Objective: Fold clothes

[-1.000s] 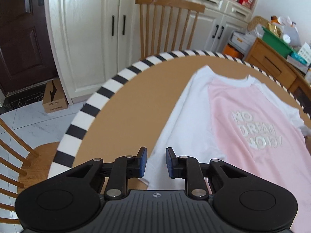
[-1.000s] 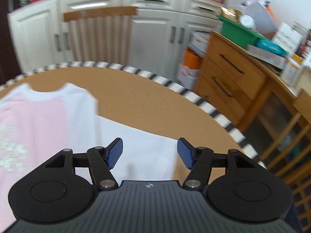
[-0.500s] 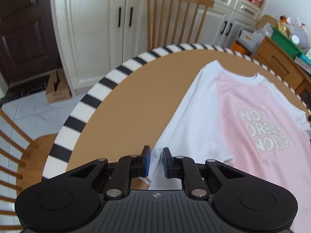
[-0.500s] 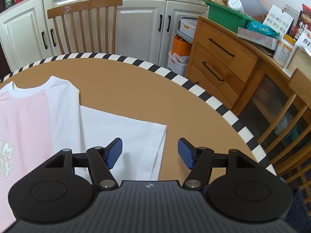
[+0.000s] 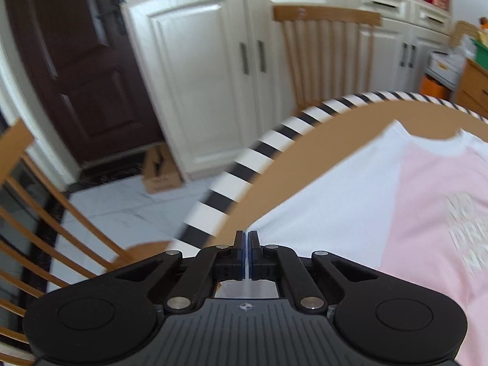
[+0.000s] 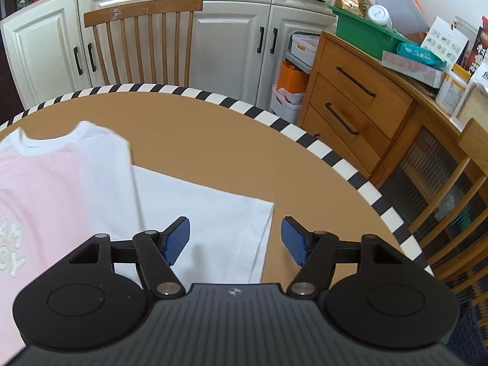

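Note:
A pink and white T-shirt (image 5: 381, 189) with white lettering lies flat on the round table (image 5: 305, 158). My left gripper (image 5: 246, 241) is shut on the edge of its white left sleeve and lifts it, so the cloth stretches up from the table. In the right wrist view the shirt (image 6: 45, 183) lies at the left, with its white right sleeve (image 6: 213, 213) spread flat. My right gripper (image 6: 235, 238) is open and empty, with its fingertips hovering over that sleeve's outer end.
The table has a black and white striped rim (image 6: 335, 158). Wooden chairs stand behind it (image 6: 143, 39) and at the left (image 5: 45, 213). A wooden drawer cabinet (image 6: 360, 91) with clutter stands at the right. A cardboard box (image 5: 158, 170) sits on the floor by white cupboards.
My left gripper closed on the left sleeve edge and rose with it, moving left. My right gripper stayed open and shifted slightly over the right sleeve.

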Demonstrator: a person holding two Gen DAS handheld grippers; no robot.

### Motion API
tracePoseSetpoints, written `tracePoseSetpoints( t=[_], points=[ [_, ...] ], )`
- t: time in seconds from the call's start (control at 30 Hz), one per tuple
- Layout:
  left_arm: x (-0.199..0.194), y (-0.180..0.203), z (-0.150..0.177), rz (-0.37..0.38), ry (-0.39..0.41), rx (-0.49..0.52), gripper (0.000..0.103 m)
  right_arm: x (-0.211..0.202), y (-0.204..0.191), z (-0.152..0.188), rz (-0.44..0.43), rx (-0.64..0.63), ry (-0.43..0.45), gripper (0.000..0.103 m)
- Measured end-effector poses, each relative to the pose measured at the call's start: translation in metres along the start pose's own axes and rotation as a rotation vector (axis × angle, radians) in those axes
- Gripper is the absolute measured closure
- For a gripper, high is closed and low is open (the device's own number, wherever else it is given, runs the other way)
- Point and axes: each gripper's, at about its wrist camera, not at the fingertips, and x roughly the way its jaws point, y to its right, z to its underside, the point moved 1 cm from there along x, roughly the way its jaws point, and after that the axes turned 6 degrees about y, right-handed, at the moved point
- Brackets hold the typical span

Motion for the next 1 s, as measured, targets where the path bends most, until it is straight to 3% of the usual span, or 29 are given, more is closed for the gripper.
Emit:
tracePoseSetpoints(
  t=[0.1, 0.23, 0.33, 0.37, 0.4, 0.43, 0.53, 0.57, 0.6, 0.67, 0.77, 0.87, 1.0],
  points=[
    [0.012, -0.012, -0.009, -0.103, 0.035, 0.038, 0.102, 0.007, 0.002, -0.003, 0.015, -0.004, -0.013, 0.035],
    [0.032, -0.016, -0.012, -0.100, 0.005, 0.049, 0.101, 0.027, 0.005, -0.008, 0.035, 0.038, -0.068, 0.036],
    [0.031, -0.013, -0.008, -0.097, 0.005, 0.040, 0.100, 0.039, 0.006, -0.008, 0.046, 0.064, -0.106, 0.046],
    [0.029, -0.013, -0.006, -0.097, 0.006, 0.035, 0.099, 0.041, 0.008, -0.008, 0.033, 0.085, -0.110, 0.059],
    [0.025, -0.014, -0.003, -0.096, 0.003, 0.029, 0.098, 0.043, 0.011, -0.010, 0.018, 0.107, -0.118, 0.086],
    [0.022, -0.016, 0.000, -0.096, -0.001, 0.023, 0.097, 0.044, 0.012, -0.012, 0.035, 0.100, -0.125, 0.096],
    [-0.002, -0.026, 0.011, -0.086, -0.014, -0.042, 0.094, 0.042, 0.014, -0.013, 0.135, 0.033, -0.120, 0.094],
    [-0.015, -0.031, 0.015, -0.066, -0.014, -0.080, 0.087, 0.035, 0.016, -0.014, 0.145, 0.042, -0.108, 0.084],
    [-0.030, -0.034, 0.021, -0.041, -0.012, -0.116, 0.082, 0.021, 0.018, -0.015, 0.122, 0.058, -0.078, 0.067],
    [-0.069, -0.035, 0.036, 0.031, 0.010, -0.186, 0.069, -0.022, 0.014, -0.008, -0.003, 0.040, 0.015, 0.044],
    [-0.129, -0.020, 0.065, 0.126, 0.011, -0.227, 0.055, -0.089, -0.001, 0.022, -0.176, -0.051, 0.053, 0.043],
    [-0.189, 0.011, 0.103, 0.213, -0.008, -0.206, 0.042, -0.151, -0.011, 0.074, -0.321, -0.085, 0.012, 0.041],
    [-0.254, 0.070, 0.161, 0.243, -0.020, -0.050, 0.025, -0.224, -0.016, 0.155, -0.369, -0.107, -0.039, 0.036]
  ],
)
